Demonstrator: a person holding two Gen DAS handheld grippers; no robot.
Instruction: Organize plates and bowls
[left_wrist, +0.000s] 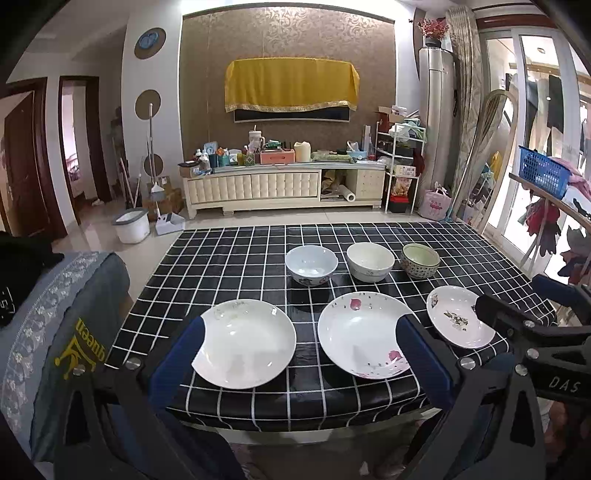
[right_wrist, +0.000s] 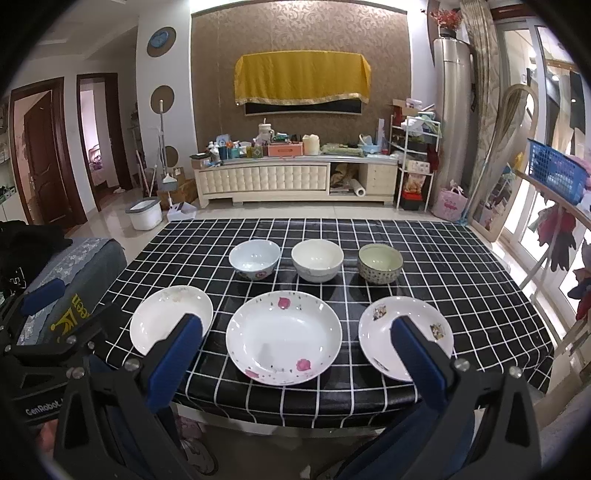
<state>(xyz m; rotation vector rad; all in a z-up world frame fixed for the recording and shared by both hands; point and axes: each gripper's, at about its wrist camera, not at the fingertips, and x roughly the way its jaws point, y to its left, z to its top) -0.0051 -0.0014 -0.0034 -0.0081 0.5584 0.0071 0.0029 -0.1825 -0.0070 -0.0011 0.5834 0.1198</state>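
Six pieces of crockery sit untouched on the bench (left_wrist: 236, 258), so we log the task as at its opening step: nothing stacked, nothing gripped.

Left wrist view: three plates lie in a row along the near edge. We note a plain white plate (left_wrist: 245, 343) toward the near left corner, a pink-flowered plate (left_wrist: 360, 334) mid-edge, and a smaller patterned plate (left_wrist: 456, 315) toward the near right corner. Behind them, nearer the middle of the bench, stand three bowls: a pale blue bowl (left_wrist: 311, 265), a cream bowl (left_wrist: 370, 261) and a speckled green bowl (left_wrist: 420, 260). All six stand apart from one another. The left hand-held gripper (left_wrist: 301, 363) is spread wide and holds nothing; it hangs short of the near edge, framing the two larger plates.

Right wrist view: same layout, with the flowered plate centred between the blue pads. The right hand-held gripper (right_wrist: 295, 358) is likewise fully spread and empty, off the near edge.

Our judgement: the next move calls for choosing one plate as a stack base and taking another by its rim. Plates lie flat, so a finger must slide under the lip; the glazed rim may slip.
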